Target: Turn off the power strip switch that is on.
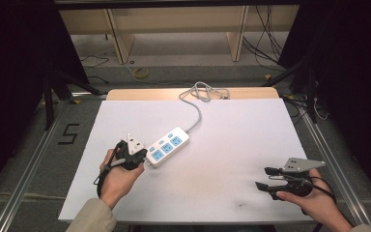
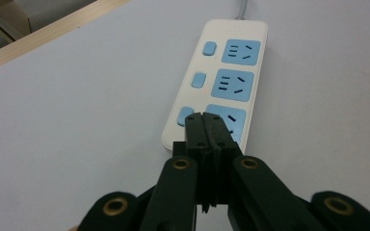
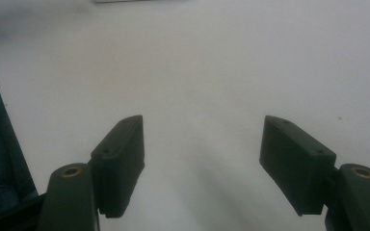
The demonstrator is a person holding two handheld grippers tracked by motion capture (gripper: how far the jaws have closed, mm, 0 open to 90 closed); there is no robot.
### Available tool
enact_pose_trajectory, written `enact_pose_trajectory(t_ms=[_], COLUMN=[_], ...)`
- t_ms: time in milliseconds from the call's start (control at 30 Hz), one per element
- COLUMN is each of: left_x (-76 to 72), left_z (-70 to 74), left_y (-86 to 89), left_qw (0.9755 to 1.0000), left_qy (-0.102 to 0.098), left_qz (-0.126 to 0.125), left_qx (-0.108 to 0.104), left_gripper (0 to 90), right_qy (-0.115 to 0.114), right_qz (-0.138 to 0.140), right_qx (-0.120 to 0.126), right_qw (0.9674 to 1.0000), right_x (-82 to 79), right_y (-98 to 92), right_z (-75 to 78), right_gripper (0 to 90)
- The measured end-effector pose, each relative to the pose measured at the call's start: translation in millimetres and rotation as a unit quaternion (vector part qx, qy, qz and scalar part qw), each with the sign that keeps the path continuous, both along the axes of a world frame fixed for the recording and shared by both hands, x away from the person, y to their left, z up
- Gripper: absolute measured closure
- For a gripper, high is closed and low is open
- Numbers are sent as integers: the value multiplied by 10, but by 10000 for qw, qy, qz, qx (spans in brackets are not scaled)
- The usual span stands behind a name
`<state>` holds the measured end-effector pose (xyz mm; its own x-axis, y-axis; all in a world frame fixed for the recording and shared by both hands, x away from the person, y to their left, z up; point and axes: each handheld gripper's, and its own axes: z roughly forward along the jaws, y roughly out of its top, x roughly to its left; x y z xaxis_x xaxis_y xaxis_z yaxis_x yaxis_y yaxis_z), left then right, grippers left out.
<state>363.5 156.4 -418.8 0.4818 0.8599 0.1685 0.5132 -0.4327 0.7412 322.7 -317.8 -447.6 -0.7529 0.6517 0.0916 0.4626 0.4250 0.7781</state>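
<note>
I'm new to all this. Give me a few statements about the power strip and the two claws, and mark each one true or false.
1. The left claw is shut, its tips at the near end of the power strip. True.
2. The right claw is clamped on a plug. False: it is open with nothing between its tips, over bare white table.
3. The power strip has three blue sockets, each with a blue button beside it. True.
4. The strip's cord runs toward the person. False: it runs away to the far edge of the table, where it lies in loops.
5. The right claw is touching the power strip. False: it is well apart from it, near the right edge of the table.
</note>
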Motion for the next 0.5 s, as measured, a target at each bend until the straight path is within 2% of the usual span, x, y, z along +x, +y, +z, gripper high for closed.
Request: enact_pose_trajectory(t_ms=[500], left_x=[143], left_z=[12], left_y=[-90], left_qw=[9999], left_qy=[96], left_qz=[-5], left_qx=[53], left_gripper=[898], right_qy=[0], right_qz=[7], right_qx=[8], right_qw=[10000], right_x=[0], right_y=[1], right_z=[0], right_gripper=[327])
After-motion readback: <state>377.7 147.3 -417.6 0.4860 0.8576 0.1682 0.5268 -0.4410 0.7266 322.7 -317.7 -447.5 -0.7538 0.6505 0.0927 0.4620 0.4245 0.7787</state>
